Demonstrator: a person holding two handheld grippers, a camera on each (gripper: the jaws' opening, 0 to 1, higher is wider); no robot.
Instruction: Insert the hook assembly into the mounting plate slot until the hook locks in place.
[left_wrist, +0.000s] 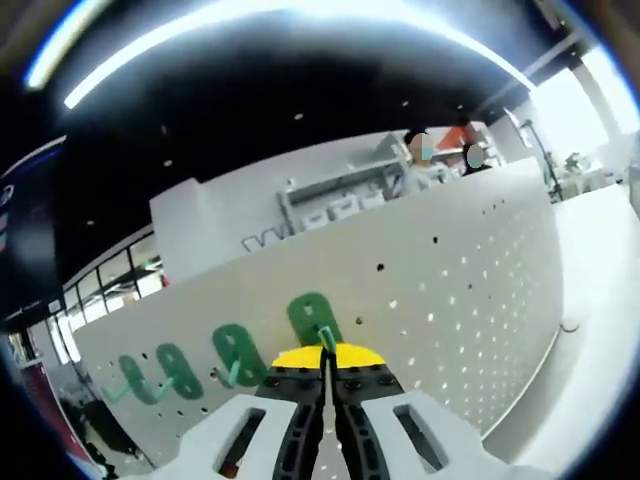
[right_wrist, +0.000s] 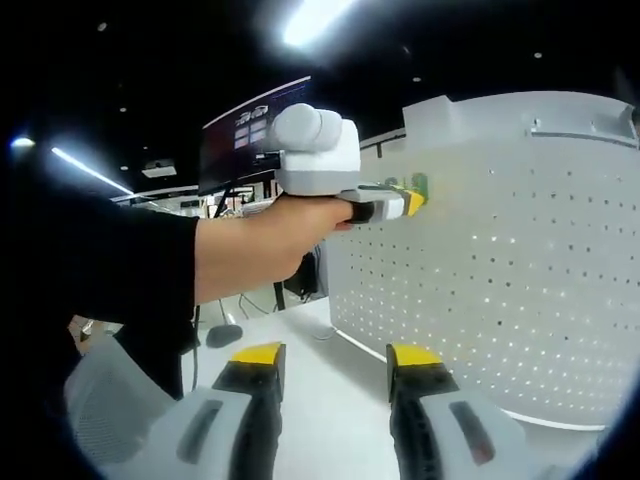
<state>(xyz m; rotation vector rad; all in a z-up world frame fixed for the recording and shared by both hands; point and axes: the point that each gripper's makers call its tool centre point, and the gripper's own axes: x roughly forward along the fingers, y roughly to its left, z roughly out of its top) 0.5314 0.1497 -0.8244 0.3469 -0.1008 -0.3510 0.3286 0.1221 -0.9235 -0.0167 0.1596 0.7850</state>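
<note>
Left gripper (left_wrist: 327, 372): seen in the left gripper view, its grey jaws with black inner faces and yellow tips are pressed together, pinching the thin stem of a green plastic hook with an oval back plate (left_wrist: 315, 318).
Green plastic hook: its oval plate lies against the face of the white perforated metal mounting panel (left_wrist: 470, 300), just beyond the yellow tips; whether it is locked into a slot cannot be told.
Other hooks: two more green hooks of the same kind (left_wrist: 236, 355) sit on the panel to the left of the held one, in a row, well apart from each other.
Right gripper (right_wrist: 330, 365): seen in the right gripper view, its two grey jaws with yellow tips stand wide apart with nothing between them, over the white table top (right_wrist: 320, 410).
Person's hand (right_wrist: 290, 235): in the right gripper view, past the open jaws, it grips the handle of the left gripper, a dark sleeve (right_wrist: 90, 270) behind it on the left.
Left gripper from the side: its yellow tip is at the panel's upper left part, with a bit of green hook showing just beyond it.
Panel: stands upright on the table, far right in the right gripper view.
Far background: dark ceiling with strip lights (left_wrist: 300, 15), white shelving and people beyond the panel's top edge.
</note>
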